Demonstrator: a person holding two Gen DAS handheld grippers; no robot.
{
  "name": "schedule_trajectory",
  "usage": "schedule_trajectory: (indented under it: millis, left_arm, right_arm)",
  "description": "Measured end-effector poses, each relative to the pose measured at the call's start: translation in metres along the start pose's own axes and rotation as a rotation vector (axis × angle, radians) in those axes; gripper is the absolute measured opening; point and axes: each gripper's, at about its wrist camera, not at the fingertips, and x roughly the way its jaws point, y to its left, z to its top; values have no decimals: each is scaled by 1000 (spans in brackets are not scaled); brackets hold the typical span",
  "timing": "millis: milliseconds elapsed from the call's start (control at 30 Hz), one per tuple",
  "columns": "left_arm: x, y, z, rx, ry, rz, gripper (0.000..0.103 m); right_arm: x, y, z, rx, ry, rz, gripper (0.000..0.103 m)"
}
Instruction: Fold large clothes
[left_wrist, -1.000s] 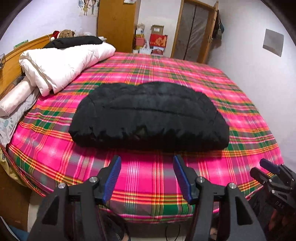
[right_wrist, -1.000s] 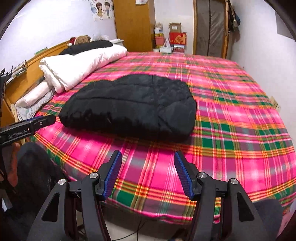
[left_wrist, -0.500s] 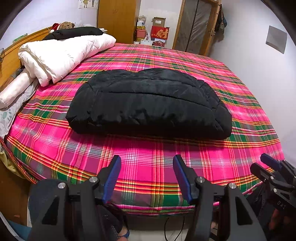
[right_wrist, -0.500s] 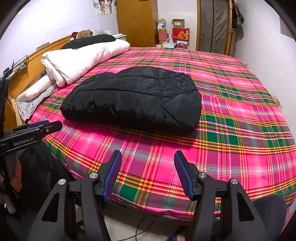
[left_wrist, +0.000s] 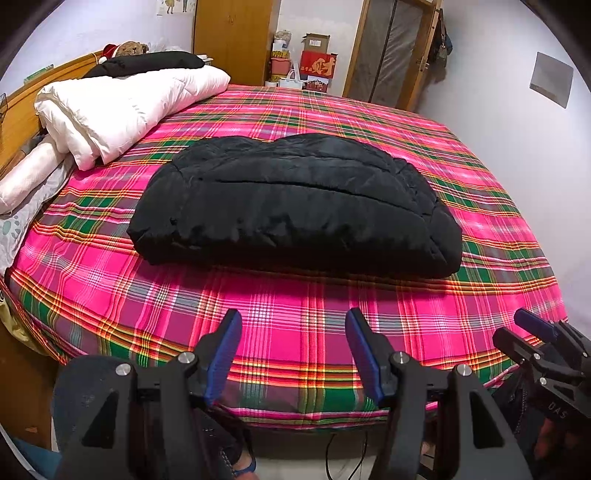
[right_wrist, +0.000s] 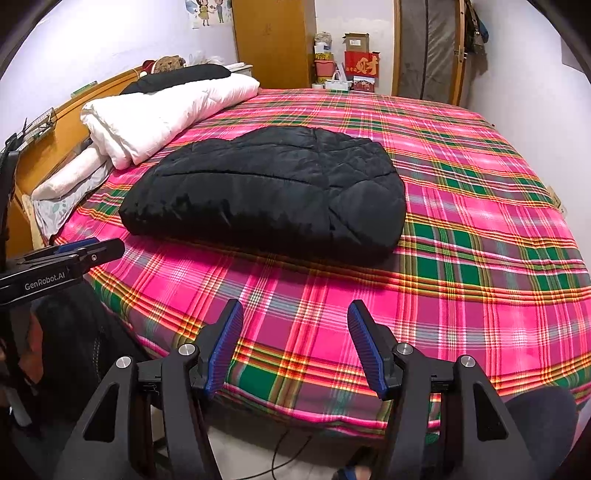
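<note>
A black padded jacket lies folded into a thick bundle on the pink plaid bed; it also shows in the right wrist view. My left gripper is open and empty, held back over the bed's near edge, well short of the jacket. My right gripper is open and empty over the near edge too, to the right of the left one. The right gripper also shows at the right edge of the left wrist view; the left gripper shows at the left of the right wrist view.
A folded white duvet and pillows lie along the wooden headboard at left. A wardrobe, boxes and a door stand beyond the far end. The person's knees and a cable are below the bed edge.
Both grippers have drawn back and risen a little from the bed, so the jacket sits farther off in view. The jacket has not moved. Both grippers stay open.
</note>
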Motion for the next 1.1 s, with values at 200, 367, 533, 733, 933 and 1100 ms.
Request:
schedule_trajectory:
  millis: [200, 367, 533, 733, 933, 1100]
  left_arm:
    - [0, -1, 0, -1, 0, -4, 60]
    - [0, -1, 0, -1, 1, -4, 60]
    - [1, -1, 0, -3, 1, -6, 60]
    - [1, -1, -1, -3, 0, -9, 60]
    - [0, -2, -1, -4, -3, -9, 60]
    - [-2, -3, 0, 3, -8, 4, 60]
  right_arm:
    - [2, 0, -2, 4, 6, 3, 59]
    - [2, 1, -2, 3, 8, 4, 59]
    - [3, 1, -3, 3, 10, 5, 59]
    - [4, 1, -3, 4, 11, 6, 59]
    - [3, 1, -3, 3, 10, 6, 59]
    - [4, 2, -3, 4, 11, 6, 59]
